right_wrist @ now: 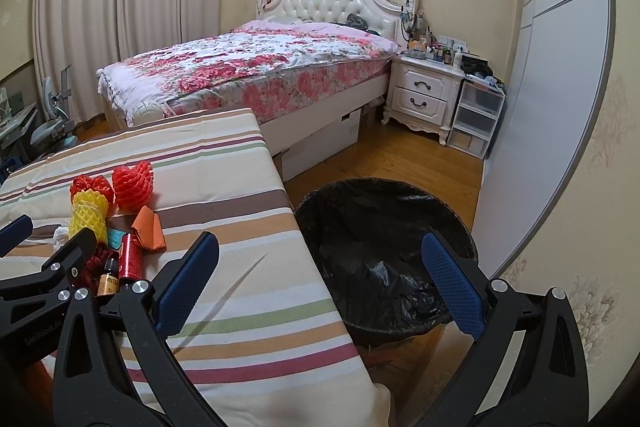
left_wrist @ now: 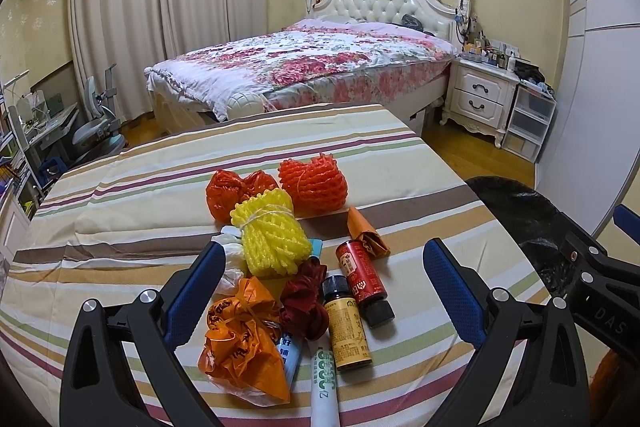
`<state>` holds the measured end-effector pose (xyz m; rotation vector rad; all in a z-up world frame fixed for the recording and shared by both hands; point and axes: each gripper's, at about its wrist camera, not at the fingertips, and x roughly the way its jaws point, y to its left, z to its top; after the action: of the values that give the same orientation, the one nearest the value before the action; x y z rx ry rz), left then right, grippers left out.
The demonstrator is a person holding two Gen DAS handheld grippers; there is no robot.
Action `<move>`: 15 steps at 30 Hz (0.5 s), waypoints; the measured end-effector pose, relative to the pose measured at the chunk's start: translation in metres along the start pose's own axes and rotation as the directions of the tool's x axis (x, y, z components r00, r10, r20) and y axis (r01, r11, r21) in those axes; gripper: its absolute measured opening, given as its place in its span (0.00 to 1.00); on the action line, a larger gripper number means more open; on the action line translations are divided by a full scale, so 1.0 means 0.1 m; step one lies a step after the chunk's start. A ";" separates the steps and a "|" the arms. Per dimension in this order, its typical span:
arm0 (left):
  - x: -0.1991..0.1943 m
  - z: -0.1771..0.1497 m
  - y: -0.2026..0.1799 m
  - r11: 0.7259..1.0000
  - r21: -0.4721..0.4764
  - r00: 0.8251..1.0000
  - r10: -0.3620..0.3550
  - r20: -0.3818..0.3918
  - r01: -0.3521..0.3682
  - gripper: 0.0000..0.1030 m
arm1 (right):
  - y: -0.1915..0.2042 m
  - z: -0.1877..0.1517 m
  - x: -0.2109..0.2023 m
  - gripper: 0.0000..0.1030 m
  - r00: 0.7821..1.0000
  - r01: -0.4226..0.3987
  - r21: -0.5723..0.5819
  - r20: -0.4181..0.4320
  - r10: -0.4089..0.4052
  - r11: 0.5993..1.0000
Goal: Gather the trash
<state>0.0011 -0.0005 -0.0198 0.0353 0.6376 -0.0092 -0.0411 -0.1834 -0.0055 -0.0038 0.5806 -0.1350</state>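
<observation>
Trash pile sits mid-tabletop (left_wrist: pixel 120 227); both the left gripper (left_wrist: pixel 328 283) and right gripper (right_wrist: pixel 316 287) are wide open, holding nothing. The orange bag (left_wrist: pixel 244 339) looks light and crinkly, so I'd pinch its knotted top. Bin (right_wrist: pixel 384 223) is just beside the tabletop.

Clustered trash (left_wrist: pixel 296 267) beside black-lined bin (right_wrist: pixel 384 251)

Items on the striped table (left_wrist: pixel 120 227): three foam nets (left_wrist: pixel 276 239), two bottles (left_wrist: pixel 366 281), two orange bags (left_wrist: pixel 244 343), one white tube (left_wrist: pixel 326 387); one lined bin (right_wrist: pixel 384 251) stood beside it.
</observation>
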 end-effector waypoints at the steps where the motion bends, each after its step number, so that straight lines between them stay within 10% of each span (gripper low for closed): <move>1: 0.00 -0.02 0.00 1.000 0.000 1.000 0.000 -0.001 0.000 0.94 | 0.00 -0.01 0.00 0.96 1.000 0.000 0.000 -0.001 0.000 1.000; 15: 0.03 -0.12 0.00 1.000 -0.004 1.000 -0.007 -0.014 0.007 0.94 | 0.02 -0.09 0.03 0.96 1.000 -0.005 -0.005 -0.013 0.005 1.000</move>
<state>-0.0036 -0.0004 -0.0309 0.0296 0.6517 -0.0144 -0.0433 -0.1814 -0.0152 -0.0065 0.5935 -0.1286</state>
